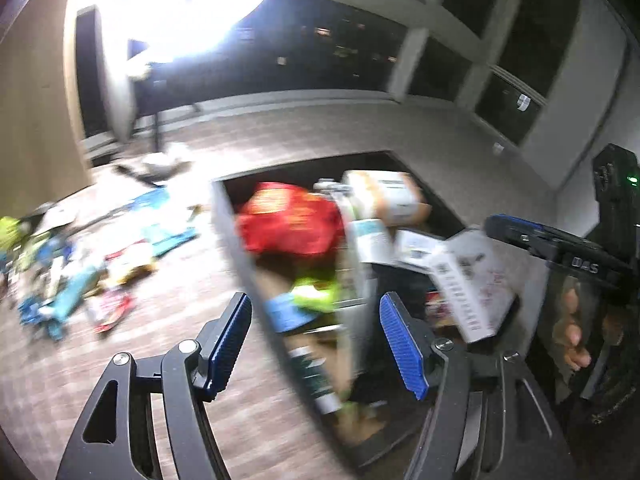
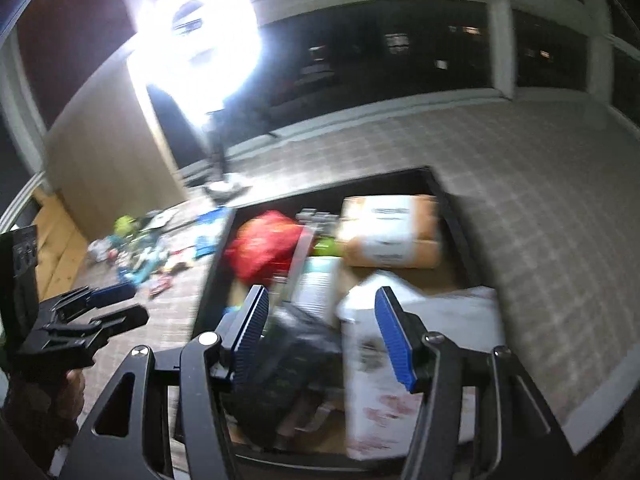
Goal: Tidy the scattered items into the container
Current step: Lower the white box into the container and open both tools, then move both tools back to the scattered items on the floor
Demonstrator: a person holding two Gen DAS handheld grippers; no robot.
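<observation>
Container: 1 red bag, about 2 boxes | left hand-held gripper, right hand-held gripper: both spread, empty

Both views fisheye, wrist-mounted, looking forward and steeply down along own blue-padded fingers, both motion-blurred. Left wrist view sits close above the container's left wall, container running from centre to 3 o'clock, loose pile of scattered items on the carpet at 9 o'clock, right gripper entering at 3 o'clock. Right wrist view hangs close over the container near end, looking along it; left gripper at 9 o'clock. Shared: container contents, red bag, scattered pile, bright lamp at 11 o'clock, dark windows at 12–2 o'clock.
</observation>
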